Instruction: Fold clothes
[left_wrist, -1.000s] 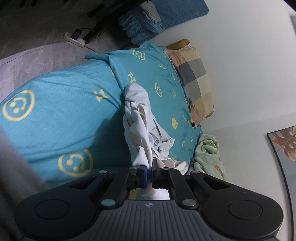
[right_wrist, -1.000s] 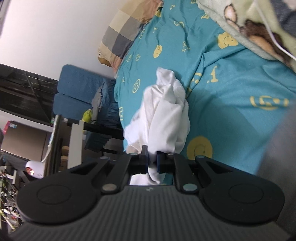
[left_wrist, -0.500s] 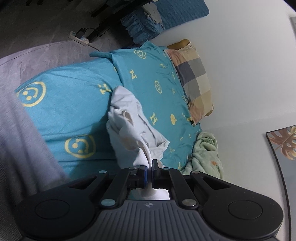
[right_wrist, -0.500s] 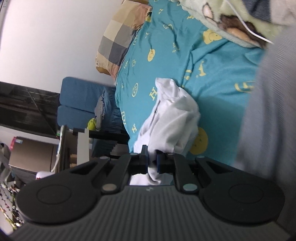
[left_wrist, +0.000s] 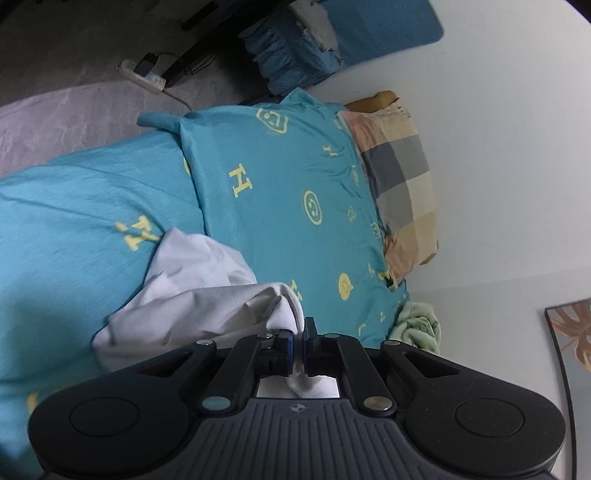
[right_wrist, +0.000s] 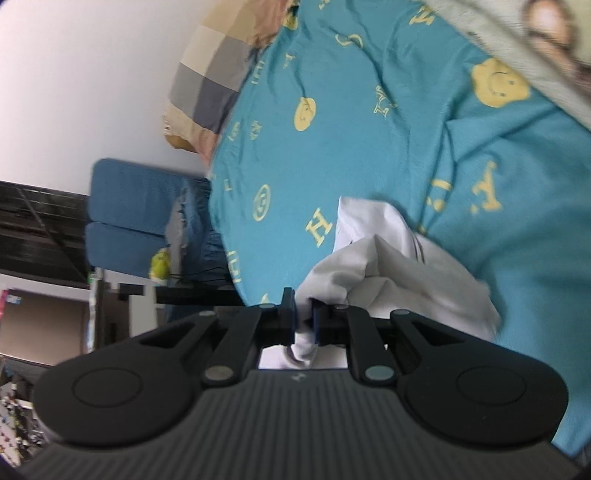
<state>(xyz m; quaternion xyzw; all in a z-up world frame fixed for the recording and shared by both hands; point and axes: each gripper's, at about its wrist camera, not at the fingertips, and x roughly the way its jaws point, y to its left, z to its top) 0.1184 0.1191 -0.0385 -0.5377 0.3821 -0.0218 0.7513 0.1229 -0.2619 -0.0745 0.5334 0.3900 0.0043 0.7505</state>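
A crumpled white garment (left_wrist: 192, 291) lies on the teal bed cover (left_wrist: 92, 206) printed with yellow smileys and letters. My left gripper (left_wrist: 299, 332) is shut on one bunched edge of it, with cloth poking through behind the jaws. In the right wrist view the same white garment (right_wrist: 388, 280) spreads to the right over the teal cover (right_wrist: 369, 129), and my right gripper (right_wrist: 303, 317) is shut on another edge. The part of the garment under both grippers is hidden.
A checked pillow (left_wrist: 399, 192) lies against the white wall at the bed head, also the checked pillow (right_wrist: 210, 85) in the right view. A pale green blanket (left_wrist: 417, 325) is bunched by the wall. A blue chair (right_wrist: 129, 214) and dark desk stand beside the bed; a power strip (left_wrist: 140, 74) lies on the floor.
Both grippers have moved across the bed with the white garment, which now lies lower and flatter on the cover. The grey sleeve that crossed both views half a second ago is gone.
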